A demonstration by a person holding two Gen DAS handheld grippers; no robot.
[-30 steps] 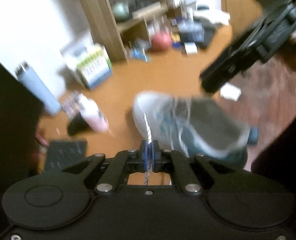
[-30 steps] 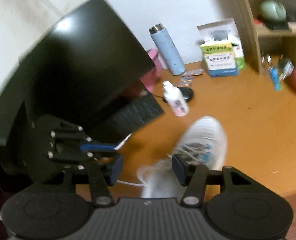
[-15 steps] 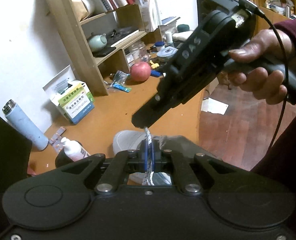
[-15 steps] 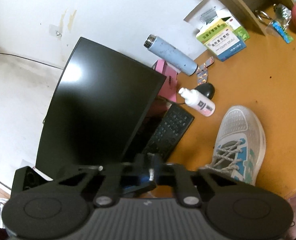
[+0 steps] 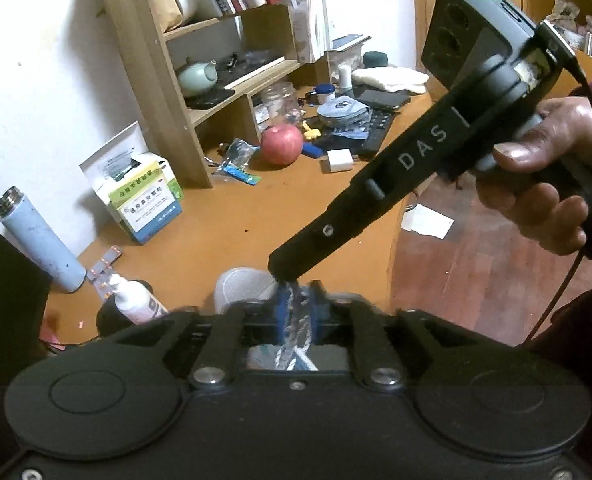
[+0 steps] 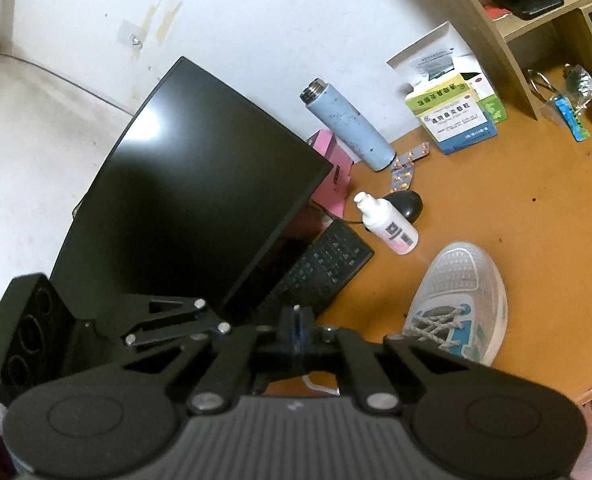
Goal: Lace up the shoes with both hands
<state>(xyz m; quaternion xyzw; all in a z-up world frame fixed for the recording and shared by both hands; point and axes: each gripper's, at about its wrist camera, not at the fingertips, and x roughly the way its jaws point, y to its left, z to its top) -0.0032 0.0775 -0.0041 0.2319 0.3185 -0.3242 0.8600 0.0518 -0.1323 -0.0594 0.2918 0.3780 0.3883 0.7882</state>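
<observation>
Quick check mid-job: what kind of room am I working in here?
Most likely a home study or office desk: a dark monitor and keyboard sit beside the shoe, with a wooden bookshelf full of books behind.

Bare desk point(image 6: 536, 240) lies right of the shoe point(image 6: 462, 280); bottle point(image 6: 388, 226) and keyboard point(image 6: 320, 276) crowd its left.

On the orange wooden bench point(image 6: 536, 216), the white mesh sneaker point(image 6: 462, 288) lies at five o'clock; the white plastic bottle point(image 6: 388, 226) sits at its eleven o'clock, the black keyboard point(image 6: 316, 276) at nine.
</observation>
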